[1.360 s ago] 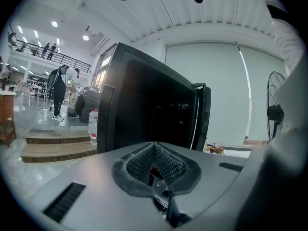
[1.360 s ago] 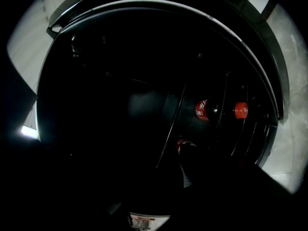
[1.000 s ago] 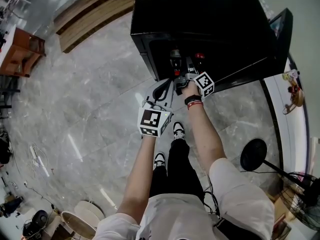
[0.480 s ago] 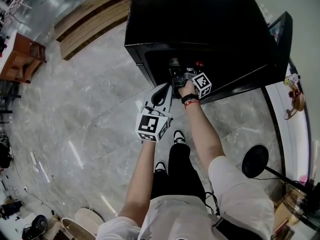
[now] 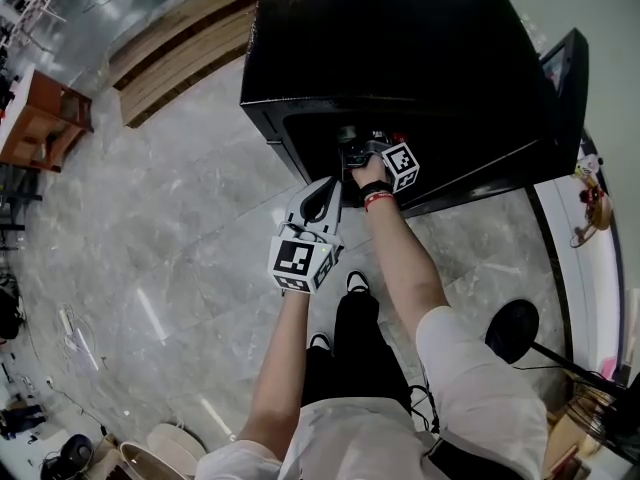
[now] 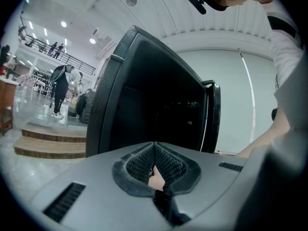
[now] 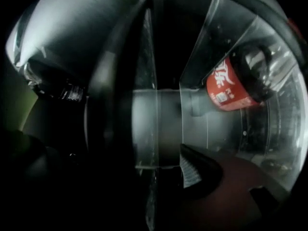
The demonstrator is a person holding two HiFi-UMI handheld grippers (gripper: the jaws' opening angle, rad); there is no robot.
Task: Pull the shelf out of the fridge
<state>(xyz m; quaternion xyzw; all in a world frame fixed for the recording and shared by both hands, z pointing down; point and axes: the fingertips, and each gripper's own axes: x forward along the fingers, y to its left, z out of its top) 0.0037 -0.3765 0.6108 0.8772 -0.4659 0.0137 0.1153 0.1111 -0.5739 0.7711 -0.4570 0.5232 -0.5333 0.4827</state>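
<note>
A black fridge (image 5: 400,38) stands open before me, its door (image 5: 565,78) swung to the right. My right gripper (image 5: 352,156) reaches inside the dark compartment. In the right gripper view the clear shelf (image 7: 150,129) runs edge-on through the middle, and one ribbed pad (image 7: 191,171) stands a little apart from it; the other jaw is lost in the dark. A red-labelled cola bottle (image 7: 231,88) lies beyond the shelf. My left gripper (image 5: 322,193) hangs outside, just below the fridge opening, shut with nothing held (image 6: 154,165).
The floor is grey marble. Wooden steps (image 5: 170,38) lie at the upper left, beside a brown table (image 5: 40,118). A black round stand base (image 5: 512,333) sits at the right. People walk in the background (image 6: 60,88).
The right gripper has gone deeper into the fridge. The left gripper has risen a little toward the opening, and the fridge sits nearer in view.
</note>
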